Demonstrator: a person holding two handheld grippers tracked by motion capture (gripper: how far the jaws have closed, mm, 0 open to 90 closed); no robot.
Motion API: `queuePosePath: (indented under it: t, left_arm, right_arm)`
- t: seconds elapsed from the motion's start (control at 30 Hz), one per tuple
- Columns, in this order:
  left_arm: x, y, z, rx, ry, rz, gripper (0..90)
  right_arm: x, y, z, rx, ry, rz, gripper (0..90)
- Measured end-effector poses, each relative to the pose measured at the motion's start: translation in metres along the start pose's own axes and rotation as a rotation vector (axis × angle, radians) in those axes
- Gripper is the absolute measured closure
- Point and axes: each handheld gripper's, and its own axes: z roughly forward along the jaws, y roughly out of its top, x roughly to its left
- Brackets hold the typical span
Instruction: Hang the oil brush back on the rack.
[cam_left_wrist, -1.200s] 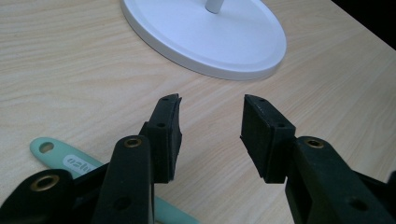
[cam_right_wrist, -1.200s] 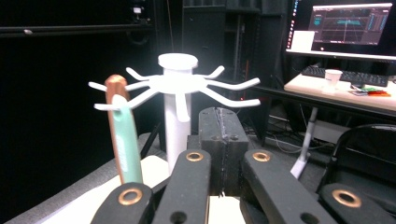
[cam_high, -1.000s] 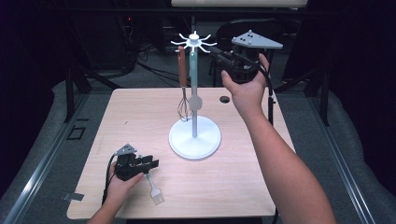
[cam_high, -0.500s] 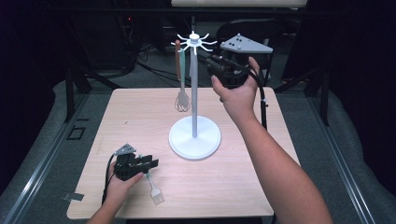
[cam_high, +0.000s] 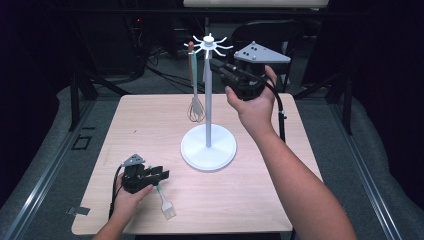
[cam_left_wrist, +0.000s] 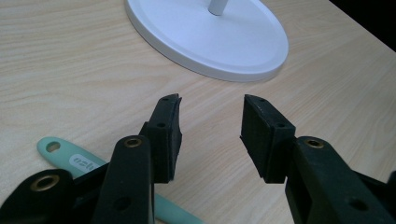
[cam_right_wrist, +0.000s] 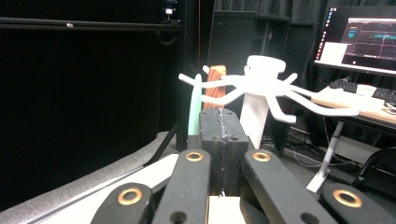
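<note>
Your right claw (cam_high: 221, 67) is up at the rack's (cam_high: 208, 107) hook crown, jaws pressed together on a thin mint-green utensil (cam_right_wrist: 194, 111); it looks near a hook, so hanging seems close. A second back that claw sat further right, off the pole. The whisk (cam_high: 195, 106) hangs on a hook as before. Your left claw (cam_high: 159, 175) hasn't moved: jaws apart, empty, just above the mint brush (cam_high: 164, 203) lying on the tabletop (cam_high: 150, 120).
</note>
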Motion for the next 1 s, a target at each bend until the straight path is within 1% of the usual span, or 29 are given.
queuePosePath:
  t: [0.1, 0.23, 0.27, 0.3, 0.33, 0.4, 0.43, 0.47, 0.5, 0.57, 0.67, 0.7, 0.73, 0.77, 0.8, 0.97, 1.0]
  left_arm:
    - [0.000, 0.000, 0.000, 0.001, 0.001, 0.004, 57.7]
    - [0.001, 0.000, 0.000, -0.001, 0.002, -0.001, 57.7]
    - [0.001, 0.000, 0.000, -0.001, 0.004, -0.002, 57.7]
    - [0.001, 0.000, 0.000, -0.001, 0.005, -0.002, 57.7]
    - [0.001, 0.000, 0.000, 0.000, 0.005, -0.002, 57.7]
    - [0.001, 0.000, 0.000, -0.002, 0.005, -0.004, 57.7]
    - [0.001, 0.000, 0.000, -0.003, 0.007, -0.004, 57.7]
    - [0.001, 0.000, 0.000, -0.003, 0.007, -0.004, 57.7]
    - [0.002, 0.000, -0.001, -0.002, 0.009, -0.004, 57.7]
    - [0.002, 0.000, -0.001, -0.002, 0.009, -0.005, 57.7]
    - [0.002, 0.000, -0.001, -0.003, 0.010, -0.008, 57.7]
    - [0.003, 0.000, -0.001, -0.004, 0.011, -0.009, 57.7]
    - [0.003, 0.000, -0.001, -0.004, 0.012, -0.010, 57.7]
    - [0.003, 0.000, -0.001, -0.005, 0.012, -0.010, 57.7]
    - [0.003, 0.000, -0.001, -0.005, 0.013, -0.009, 57.7]
    - [0.004, 0.000, -0.002, -0.001, 0.015, -0.010, 57.8]
    - [0.004, 0.000, -0.002, -0.001, 0.017, -0.010, 57.7]
  right_arm:
    - [0.000, -0.007, -0.003, 0.005, -0.004, -0.008, 90.0]
    - [-0.002, -0.023, -0.008, 0.030, 0.000, 0.006, 90.0]
    - [-0.002, -0.023, -0.008, 0.030, 0.000, 0.006, 90.0]
    - [-0.003, -0.032, -0.009, 0.048, 0.005, 0.017, 89.8]
    - [-0.003, -0.032, -0.009, 0.048, 0.005, 0.017, 89.8]
    - [-0.005, -0.043, -0.010, 0.070, 0.008, 0.021, 89.6]
    - [-0.006, -0.049, -0.010, 0.084, 0.006, 0.025, 89.3]
    - [-0.008, -0.061, -0.010, 0.124, 0.003, 0.030, 88.8]
    - [-0.008, -0.061, -0.010, 0.124, 0.003, 0.030, 88.8]
    - [-0.011, -0.072, -0.011, 0.161, 0.001, 0.044, 88.8]
    - [-0.013, -0.090, -0.011, 0.215, 0.006, 0.051, 88.7]
    - [-0.013, -0.097, -0.011, 0.236, 0.009, 0.054, 88.7]
    - [-0.013, -0.110, -0.010, 0.272, 0.016, 0.062, 88.5]
    - [-0.013, -0.110, -0.010, 0.272, 0.016, 0.062, 88.5]
    - [-0.013, -0.114, -0.011, 0.288, 0.020, 0.063, 88.3]
    - [-0.012, -0.148, -0.010, 0.399, 0.025, 0.080, 87.9]
    - [-0.012, -0.152, -0.011, 0.420, 0.027, 0.080, 87.7]
